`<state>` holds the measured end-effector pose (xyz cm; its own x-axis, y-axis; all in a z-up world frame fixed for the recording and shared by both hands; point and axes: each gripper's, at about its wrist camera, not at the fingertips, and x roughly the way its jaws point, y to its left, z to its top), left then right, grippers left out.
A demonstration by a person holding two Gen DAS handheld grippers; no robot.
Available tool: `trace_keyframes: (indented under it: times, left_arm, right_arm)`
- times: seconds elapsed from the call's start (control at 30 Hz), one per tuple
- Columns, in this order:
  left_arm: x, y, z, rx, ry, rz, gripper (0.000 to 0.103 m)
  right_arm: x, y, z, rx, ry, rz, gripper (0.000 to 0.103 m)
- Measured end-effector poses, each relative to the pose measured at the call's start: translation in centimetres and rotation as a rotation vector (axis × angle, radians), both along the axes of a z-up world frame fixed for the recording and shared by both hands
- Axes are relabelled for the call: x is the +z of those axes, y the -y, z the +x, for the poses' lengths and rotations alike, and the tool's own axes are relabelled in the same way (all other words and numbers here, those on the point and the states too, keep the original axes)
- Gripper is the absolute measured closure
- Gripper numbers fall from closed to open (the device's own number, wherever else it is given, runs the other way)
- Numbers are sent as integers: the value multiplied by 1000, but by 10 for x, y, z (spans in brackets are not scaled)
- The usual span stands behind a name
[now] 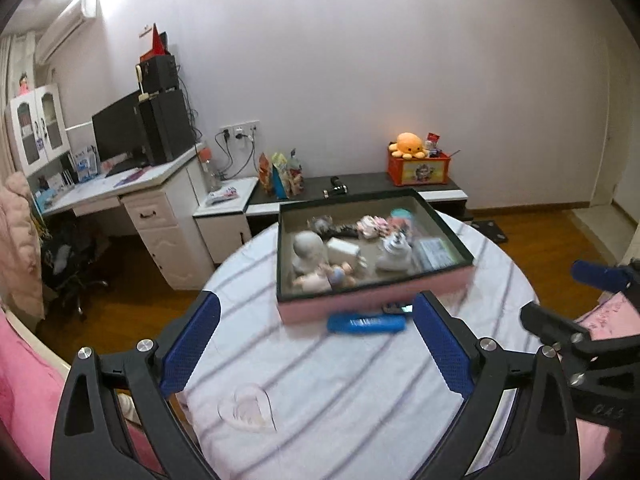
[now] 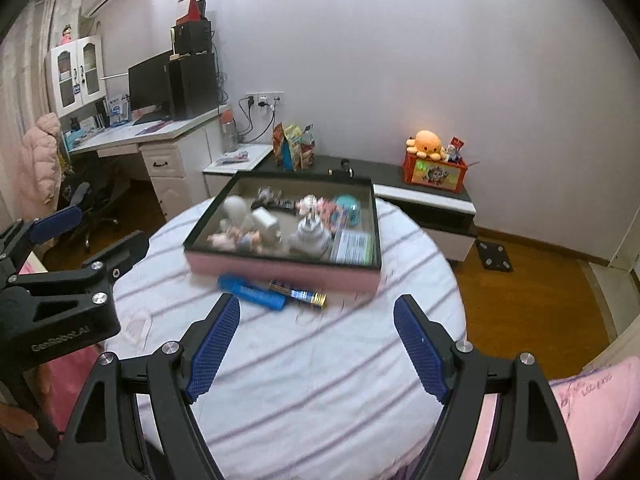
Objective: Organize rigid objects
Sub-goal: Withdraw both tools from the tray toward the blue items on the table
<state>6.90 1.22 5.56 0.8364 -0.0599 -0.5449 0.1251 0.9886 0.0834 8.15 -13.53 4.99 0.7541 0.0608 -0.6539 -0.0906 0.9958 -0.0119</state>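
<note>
Far left: white desk (image 2: 132, 136) w/ dark monitor (image 2: 150, 80) and black tower, pink coat hung by it. Left gripper (image 1: 316, 344) over near edge of round table (image 1: 320, 400), striped white cloth on top; jaws spread wide, nothing btwn the blue pads (image 1: 192, 348). Heart-shaped mark on cloth just ahead of it. Center: pink-sided box w/ dark rim (image 2: 280, 270) sits toward far side of table, open top, packed w/ small rigid bits – pale round-headed figurine (image 2: 236, 210), white block (image 2: 266, 220), white domed piece, teal item at back, green-labelled packet (image 2: 352, 246) in near-right corner. Rest too blurred to ID. On cloth, just in front of box's near wall: blue tube-shaped object (image 2: 252, 292) lying flat, and beside it, touching or nearly, a slim dark stick w/ gold end (image 2: 300, 294). Neither in box. Right gripper (image 2: 316, 344) over table's near side, jaws also wide apart, empty. Right rear: low dark cabinet (image 2: 400, 168), red toy box (image 2: 434, 174) w/ orange plush octopus (image 2: 426, 142) on top.
</note>
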Motion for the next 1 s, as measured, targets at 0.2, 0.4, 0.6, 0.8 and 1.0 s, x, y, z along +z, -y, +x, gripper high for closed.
trace_keyframes:
  times: [0.2,0.4,0.6,0.8,1.0]
  left_arm:
    - [-19,-2,-32,15,-26,-62,2]
    - [-28,-7,-36,28,-59,-73,2]
    - [-29,-9,-33,37,-64,-80,2]
    - [-41,-3,-17,20,-113,-64,1]
    - [-59,-2,10,13,-197,-77,1]
  right_arm:
    - [-25,4,-26,-55,-30,21,22]
    - [-28,6,-43,-53,-19,44,22]
    - [-27,6,-47,-72,-6,32,22]
    - [-38,9,-31,-70,-48,40,22]
    - [-51,10,-7,-27,-84,49,22]
